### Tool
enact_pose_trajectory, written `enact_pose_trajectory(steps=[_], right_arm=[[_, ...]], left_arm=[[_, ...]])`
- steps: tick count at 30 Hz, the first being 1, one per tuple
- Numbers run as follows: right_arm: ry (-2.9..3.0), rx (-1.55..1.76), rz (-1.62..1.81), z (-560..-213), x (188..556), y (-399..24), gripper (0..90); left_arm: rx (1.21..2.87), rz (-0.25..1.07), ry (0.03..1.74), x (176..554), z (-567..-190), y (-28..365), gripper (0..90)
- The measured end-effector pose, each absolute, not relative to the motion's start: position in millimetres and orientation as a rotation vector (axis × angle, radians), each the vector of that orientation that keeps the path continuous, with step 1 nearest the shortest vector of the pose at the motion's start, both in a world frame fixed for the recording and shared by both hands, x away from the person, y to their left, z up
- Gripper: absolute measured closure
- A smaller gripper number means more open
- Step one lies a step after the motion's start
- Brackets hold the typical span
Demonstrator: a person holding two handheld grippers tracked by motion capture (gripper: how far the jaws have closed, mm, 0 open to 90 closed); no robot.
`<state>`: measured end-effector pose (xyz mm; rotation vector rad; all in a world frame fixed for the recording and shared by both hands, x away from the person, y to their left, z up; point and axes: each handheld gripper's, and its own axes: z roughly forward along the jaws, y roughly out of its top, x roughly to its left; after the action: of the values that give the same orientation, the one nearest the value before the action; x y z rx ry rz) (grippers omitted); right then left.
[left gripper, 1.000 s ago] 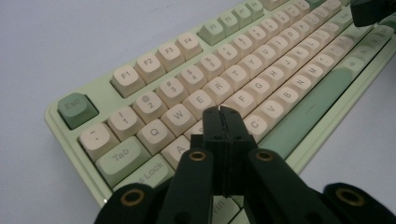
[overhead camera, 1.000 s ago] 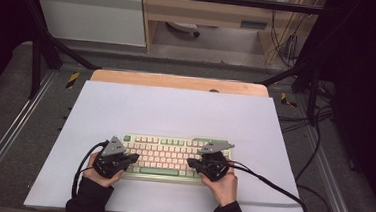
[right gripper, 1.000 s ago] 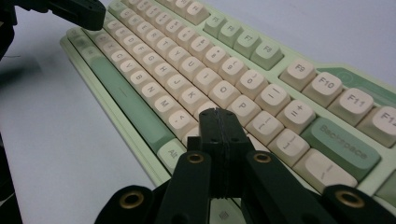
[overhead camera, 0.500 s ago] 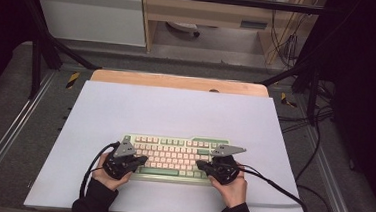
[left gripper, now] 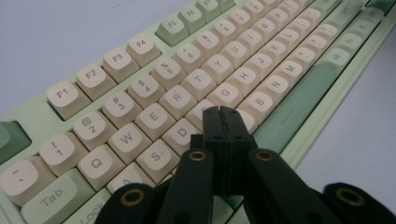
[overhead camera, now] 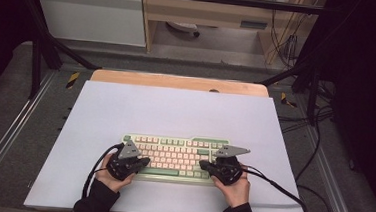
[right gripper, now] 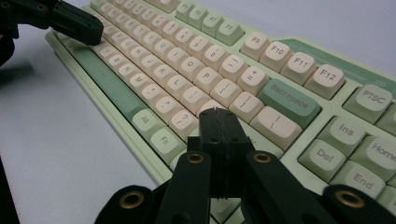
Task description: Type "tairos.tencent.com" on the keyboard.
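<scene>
A pale green keyboard with cream keys lies on the white sheet, near its front edge. My left gripper rests over the keyboard's left end, jaws shut and empty. In the left gripper view the keyboard runs away to the upper right, and the shut tips sit just above the letter keys near F and G. My right gripper hovers over the keyboard's right part, also shut and empty. In the right gripper view its tips stand above keys below Backspace. The left gripper's jaw tip shows at upper left.
A wooden table edge shows behind the white sheet. Black cables trail from the right gripper across the sheet's front right; another cable loops at the left hand. Metal frame rails flank the table.
Both hands have shifted a little to the right along the keyboard's front edge, the right one more clearly. The keyboard has stayed put and both pairs of jaws have stayed shut.
</scene>
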<state>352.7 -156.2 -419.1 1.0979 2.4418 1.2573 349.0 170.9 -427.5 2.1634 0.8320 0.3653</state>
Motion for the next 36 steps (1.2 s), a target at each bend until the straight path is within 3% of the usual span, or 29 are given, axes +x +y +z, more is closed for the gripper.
enact_pose_trajectory(steps=[36], right_arm=[[2.462,1.081,1.263,-420.6,353.3,-158.7,90.0]], left_arm=[[2.114,0.391,0.860,352.6,-414.0,184.9,90.0]])
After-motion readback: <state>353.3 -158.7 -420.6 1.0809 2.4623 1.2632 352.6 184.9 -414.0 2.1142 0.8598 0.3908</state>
